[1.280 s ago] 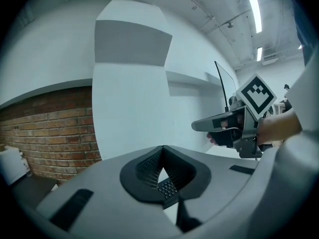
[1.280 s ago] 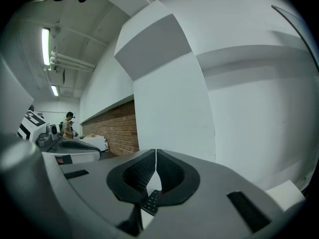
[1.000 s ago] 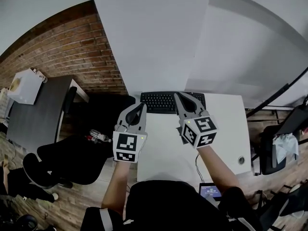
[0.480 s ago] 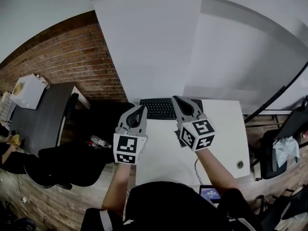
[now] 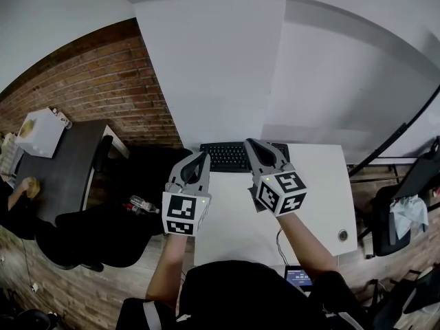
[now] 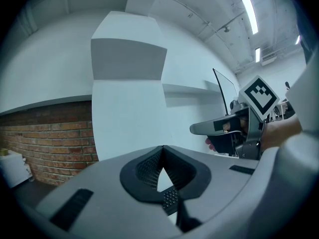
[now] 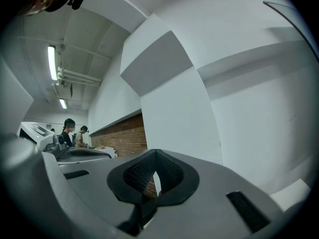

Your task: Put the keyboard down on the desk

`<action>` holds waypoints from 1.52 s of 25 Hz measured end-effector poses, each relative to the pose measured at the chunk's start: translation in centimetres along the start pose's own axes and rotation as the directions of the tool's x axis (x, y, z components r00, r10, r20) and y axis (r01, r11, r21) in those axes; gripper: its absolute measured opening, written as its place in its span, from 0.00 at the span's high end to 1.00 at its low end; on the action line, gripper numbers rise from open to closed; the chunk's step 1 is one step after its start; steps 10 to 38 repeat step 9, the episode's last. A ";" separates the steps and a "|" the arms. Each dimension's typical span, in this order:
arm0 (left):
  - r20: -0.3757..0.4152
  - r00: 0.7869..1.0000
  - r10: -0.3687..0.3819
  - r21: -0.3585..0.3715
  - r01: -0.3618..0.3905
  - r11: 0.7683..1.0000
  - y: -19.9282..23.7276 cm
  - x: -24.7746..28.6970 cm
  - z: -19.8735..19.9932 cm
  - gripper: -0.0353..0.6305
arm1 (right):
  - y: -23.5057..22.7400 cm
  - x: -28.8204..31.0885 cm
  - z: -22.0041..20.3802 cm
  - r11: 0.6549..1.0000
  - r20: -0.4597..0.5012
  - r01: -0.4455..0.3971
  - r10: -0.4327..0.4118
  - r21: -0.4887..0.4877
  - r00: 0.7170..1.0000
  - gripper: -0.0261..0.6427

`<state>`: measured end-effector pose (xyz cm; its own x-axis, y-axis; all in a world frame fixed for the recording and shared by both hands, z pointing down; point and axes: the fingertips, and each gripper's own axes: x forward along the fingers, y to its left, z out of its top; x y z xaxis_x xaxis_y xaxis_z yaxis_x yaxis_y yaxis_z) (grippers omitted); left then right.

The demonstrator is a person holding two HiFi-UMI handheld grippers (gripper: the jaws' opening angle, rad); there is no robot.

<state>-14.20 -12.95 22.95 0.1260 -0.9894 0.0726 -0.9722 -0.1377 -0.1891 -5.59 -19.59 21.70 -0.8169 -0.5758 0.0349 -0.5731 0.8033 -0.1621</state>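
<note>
A black keyboard (image 5: 227, 156) lies flat at the far edge of the white desk (image 5: 313, 184), against the white wall. My left gripper (image 5: 203, 155) hovers over the desk's left edge, its tip near the keyboard's left end, jaws shut and empty. My right gripper (image 5: 249, 144) is held over the keyboard's right half, also shut with nothing in it. In the left gripper view the left gripper (image 6: 162, 151) has its pads pressed together, and the right gripper (image 6: 219, 127) shows beside it. The right gripper view shows the right gripper (image 7: 155, 154) shut, facing the wall.
A small lit screen (image 5: 300, 277) with a cable (image 5: 280, 236) sits at the desk's near edge, and a round grommet (image 5: 342, 234) at the right. A black chair (image 5: 103, 222), a bottle (image 5: 141, 200) and a dark desk (image 5: 51, 167) with a white box (image 5: 38, 124) lie left.
Both grippers stay nearly where they were, still shut. The head view has tilted up slightly. A person's arm has appeared at the dark desk on the left.
</note>
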 end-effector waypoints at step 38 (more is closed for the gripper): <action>-0.010 1.000 -0.006 -0.002 0.006 1.000 -0.3 0.0 -0.4 0.93 | -0.1 -0.2 -0.1 1.000 -0.001 0.011 -0.011 0.004 1.000 0.90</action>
